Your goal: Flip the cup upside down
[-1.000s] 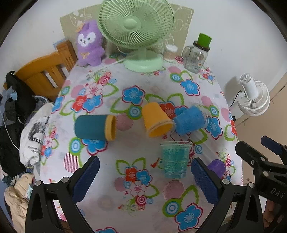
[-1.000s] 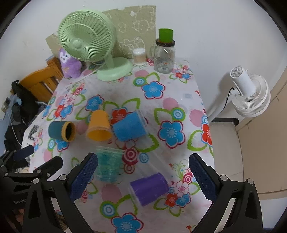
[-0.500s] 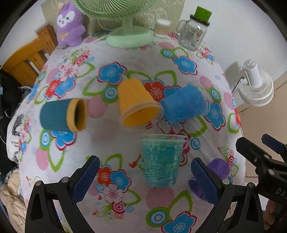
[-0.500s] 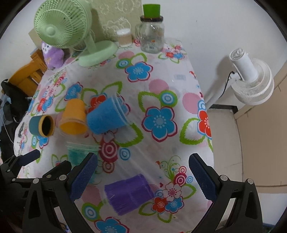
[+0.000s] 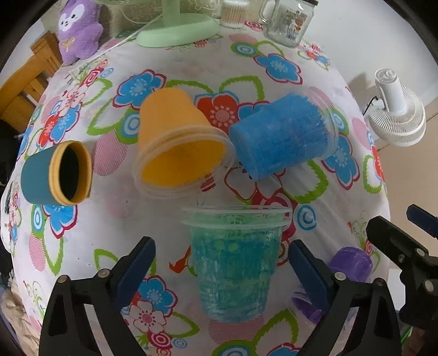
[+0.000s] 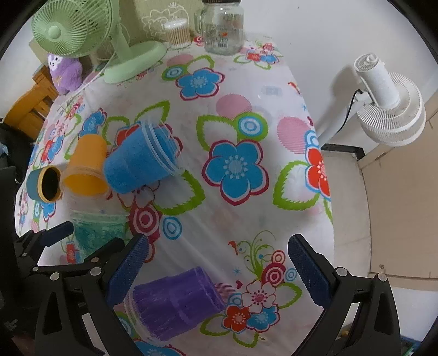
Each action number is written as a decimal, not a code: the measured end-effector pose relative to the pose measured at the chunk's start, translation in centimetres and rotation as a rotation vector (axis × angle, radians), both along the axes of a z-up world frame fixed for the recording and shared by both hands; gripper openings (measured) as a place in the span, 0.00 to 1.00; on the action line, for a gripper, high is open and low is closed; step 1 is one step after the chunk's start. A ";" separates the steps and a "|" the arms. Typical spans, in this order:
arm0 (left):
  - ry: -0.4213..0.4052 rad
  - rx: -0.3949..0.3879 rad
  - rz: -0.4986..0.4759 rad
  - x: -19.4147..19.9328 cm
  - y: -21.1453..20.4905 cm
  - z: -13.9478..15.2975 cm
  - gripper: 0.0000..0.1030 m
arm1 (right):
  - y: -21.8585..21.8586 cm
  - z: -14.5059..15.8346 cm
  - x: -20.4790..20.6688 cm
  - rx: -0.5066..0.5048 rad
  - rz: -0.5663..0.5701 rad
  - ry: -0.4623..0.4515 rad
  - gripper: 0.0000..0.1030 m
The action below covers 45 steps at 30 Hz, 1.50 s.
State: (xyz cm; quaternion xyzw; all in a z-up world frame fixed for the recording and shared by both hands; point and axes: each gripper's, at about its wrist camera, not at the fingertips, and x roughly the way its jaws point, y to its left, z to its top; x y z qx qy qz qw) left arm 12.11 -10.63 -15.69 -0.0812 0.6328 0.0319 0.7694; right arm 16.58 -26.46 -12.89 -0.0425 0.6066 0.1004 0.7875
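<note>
A teal clear-plastic cup [image 5: 235, 263] stands upright on the flowered tablecloth, between the open fingers of my left gripper [image 5: 221, 263], which does not touch it. It also shows in the right wrist view [image 6: 95, 227]. A purple cup [image 6: 175, 301] lies on its side just below my open, empty right gripper [image 6: 216, 263]. An orange cup [image 5: 178, 148], a blue cup [image 5: 282, 139] and a dark teal cup [image 5: 54, 172] lie on their sides further back.
A green fan [image 6: 82, 35], a purple plush toy [image 5: 79, 30], a glass jar [image 6: 223, 26] and a swab box [image 6: 178, 34] stand at the table's far end. A white fan [image 6: 383, 104] stands on the floor past the right table edge. A wooden chair [image 5: 19, 87] is at left.
Both grippers have moved forward and down toward the table. The teal cup now sits between my left fingers, and the purple cup is closer under my right gripper.
</note>
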 end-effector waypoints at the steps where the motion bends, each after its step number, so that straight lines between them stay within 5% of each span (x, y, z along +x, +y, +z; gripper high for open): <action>1: 0.002 0.000 -0.001 0.1 0.0 -0.2 0.91 | 0.0 -0.2 0.1 -0.001 -0.002 0.005 1.00; 7: -0.007 0.022 -0.043 0.4 -0.3 -1.0 0.64 | 0.3 -1.2 0.1 -0.003 -0.008 0.030 1.00; 31: -0.081 0.060 -0.447 -3.6 7.4 2.0 0.63 | 7.3 0.9 -6.0 0.058 -0.099 0.019 1.00; 45: -0.135 0.038 -0.875 -6.2 7.7 1.5 0.63 | 9.9 1.0 -10.7 0.024 -0.218 -0.022 1.00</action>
